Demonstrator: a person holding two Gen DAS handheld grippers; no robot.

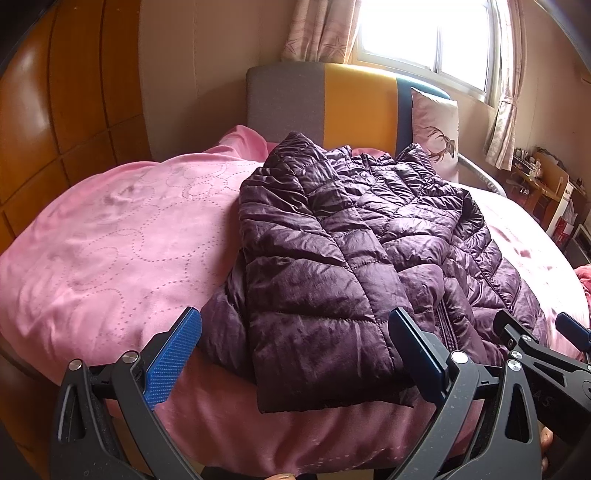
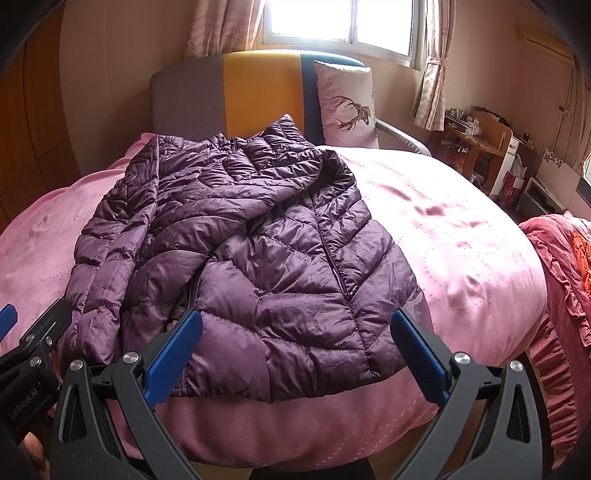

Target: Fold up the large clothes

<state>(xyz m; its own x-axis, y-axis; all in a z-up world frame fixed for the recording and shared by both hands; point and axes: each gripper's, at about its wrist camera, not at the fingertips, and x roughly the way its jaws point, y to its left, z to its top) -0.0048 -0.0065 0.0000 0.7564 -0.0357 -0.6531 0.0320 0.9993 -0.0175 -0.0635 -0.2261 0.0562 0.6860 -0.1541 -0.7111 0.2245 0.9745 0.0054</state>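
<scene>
Jacket (image 2: 236,236): one, a dark purple quilted puffer with shiny, wrinkled fabric and stitched chevron panels, lying on the pink bedspread (image 2: 461,236) near the foot edge of the bed. Its hem sits at about 6 o'clock in both views, the collar toward 12 o'clock by the headboard (image 2: 258,92). In the left wrist view one side is folded over the middle, its panel lying on top.

At 9 o'clock the wooden wardrobe (image 1: 66,92) stands, glossy and panelled. The bedspread there is smooth and soft-looking, with dotted looping patterns, and lies bare. The headboard has three upholstered stripes: grey, yellow, navy. One pillow (image 2: 347,103) with a deer print leans upright against it at about 1 o'clock. Two curtains (image 2: 430,88) flank one bright window (image 2: 340,22).

The left gripper (image 1: 295,325) has its blue ribbed fingers spread wide over the hem, holding nothing. The right gripper (image 2: 295,328) is likewise spread and empty. At 3 o'clock the bedspread is bare; beyond its edge lies one red ruffled blanket (image 2: 565,266).
</scene>
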